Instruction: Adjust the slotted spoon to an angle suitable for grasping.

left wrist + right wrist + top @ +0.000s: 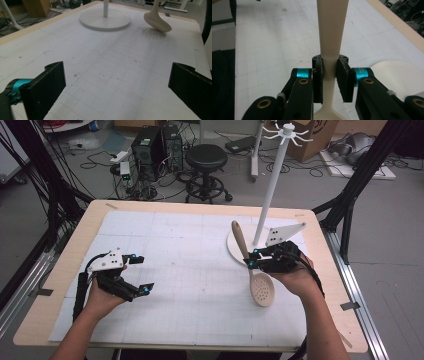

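Spoon (255, 275), pale and slotted, hangs bowl-down over the bench (190, 270) near the stand (270, 195), right side. Right tongs (329, 75) clench its neck just above the bowl; probably light, stiff plastic, smooth enough to swivel. Left tongs (115, 87) gape, released.

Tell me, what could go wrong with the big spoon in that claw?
The right gripper pinches the slotted spoon only at its thin neck, so the heavy bowl hanging below might swing or slip down. The long handle sticks up close to the white stand, so it could bump the pole. The left gripper hangs open and apart, too far to catch a fall.
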{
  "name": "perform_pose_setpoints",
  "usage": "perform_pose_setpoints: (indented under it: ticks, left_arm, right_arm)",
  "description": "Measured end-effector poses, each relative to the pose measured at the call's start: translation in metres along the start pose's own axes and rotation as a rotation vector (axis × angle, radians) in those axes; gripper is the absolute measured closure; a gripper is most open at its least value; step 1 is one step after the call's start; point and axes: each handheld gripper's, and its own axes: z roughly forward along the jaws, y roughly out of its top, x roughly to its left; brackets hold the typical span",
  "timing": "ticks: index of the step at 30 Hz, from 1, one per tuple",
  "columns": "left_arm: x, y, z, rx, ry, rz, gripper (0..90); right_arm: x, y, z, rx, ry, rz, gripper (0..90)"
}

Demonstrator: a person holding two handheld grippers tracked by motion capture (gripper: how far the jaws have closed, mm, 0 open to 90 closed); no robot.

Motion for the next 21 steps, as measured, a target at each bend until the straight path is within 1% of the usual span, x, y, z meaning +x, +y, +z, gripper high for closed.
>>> perform_pose_setpoints:
  ticks: [1,3,4,7,8,10,11,15,16,18,19,21]
  left_arm:
    - [0.000,0.002,0.000,-0.006,-0.001,0.000,1.7]
    - [0.000,0.006,-0.001,-0.013,0.003,0.002,1.7]
    - [0.000,0.006,-0.001,-0.013,0.003,0.002,1.7]
    - [0.000,0.013,-0.002,-0.016,0.013,0.011,1.7]
    - [0.000,0.016,-0.002,-0.020,0.018,0.013,1.7]
    - [-0.001,0.022,-0.003,-0.030,0.018,0.017,1.7]
    - [-0.001,0.025,-0.003,-0.037,0.020,0.021,1.7]
    - [0.000,0.033,-0.003,-0.045,0.024,0.022,1.7]
    - [0.000,0.035,-0.003,-0.043,0.026,0.023,1.7]
    - [0.001,0.037,-0.002,-0.043,0.027,0.021,1.7]
    - [0.001,0.039,-0.001,-0.046,0.024,0.013,1.7]
    - [0.003,0.040,0.000,-0.047,0.022,0.000,1.7]
  right_arm:
    - [0.000,0.000,-0.001,-0.004,-0.002,0.002,77.0]
    - [0.000,0.001,-0.009,-0.028,-0.009,0.007,77.0]
    - [0.000,0.001,-0.009,-0.028,-0.009,0.007,77.0]
    - [-0.001,0.002,-0.015,-0.043,-0.021,0.002,77.0]
    - [0.000,0.003,-0.017,-0.042,-0.024,0.012,77.0]
    - [-0.001,0.003,-0.020,-0.053,-0.028,0.011,77.0]
    - [0.000,0.004,-0.022,-0.056,-0.030,0.022,77.0]
    - [-0.001,0.005,-0.027,-0.079,-0.033,0.026,76.9]
    - [-0.001,0.005,-0.029,-0.086,-0.036,0.019,77.0]
    - [-0.001,0.006,-0.032,-0.091,-0.041,0.026,76.9]
    - [-0.001,0.006,-0.035,-0.100,-0.044,0.035,76.9]
    - [-0.001,0.006,-0.038,-0.106,-0.049,0.039,76.9]
